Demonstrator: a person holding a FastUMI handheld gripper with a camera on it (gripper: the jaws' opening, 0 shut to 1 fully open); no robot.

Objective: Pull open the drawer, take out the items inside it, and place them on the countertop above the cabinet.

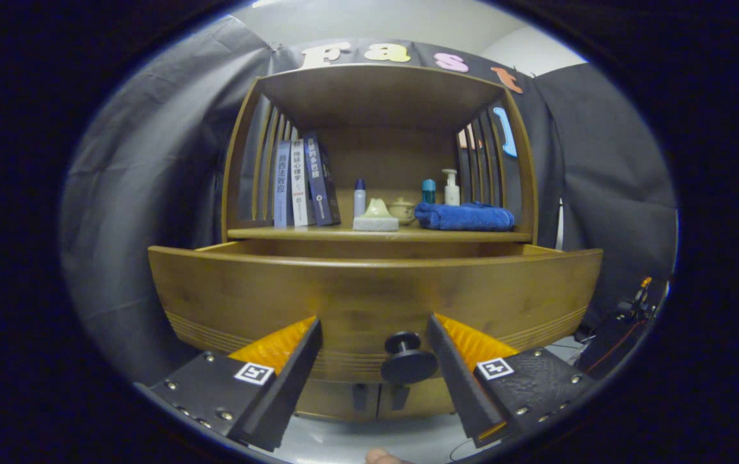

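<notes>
Nearest to us, our gripper (374, 361) hangs released, its fingers (292, 367) spread wide and pressing on nothing, with the knob (408, 362) between them, nearer the right finger and touching neither as far as we can tell. Just behind the knob stands the drawer (375, 293), already pulled out toward us; its front panel runs crosswise ahead of the fingers, so its long axis lies left to right and its face points straight back at us, while its travel runs along our line of sight. We cannot see its contents, since the front panel hides the inside from this low angle. That is our first risk, we judge: reaching in blind over the front edge could knock a finger on the rim or close on nothing. A second is that the knob sits off centre between the fingers, so any further pull could slip off it or skew the drawer. Beyond the drawer lies the countertop (317, 233), already crowded: a pale dish (375, 219) and a blue towel (466, 216) at the front, then books (301, 183), bottles (451, 188) and a small pot (401, 209). We think whatever we set down there could topple a bottle or perch on the towel, as free room looks scarce.
</notes>
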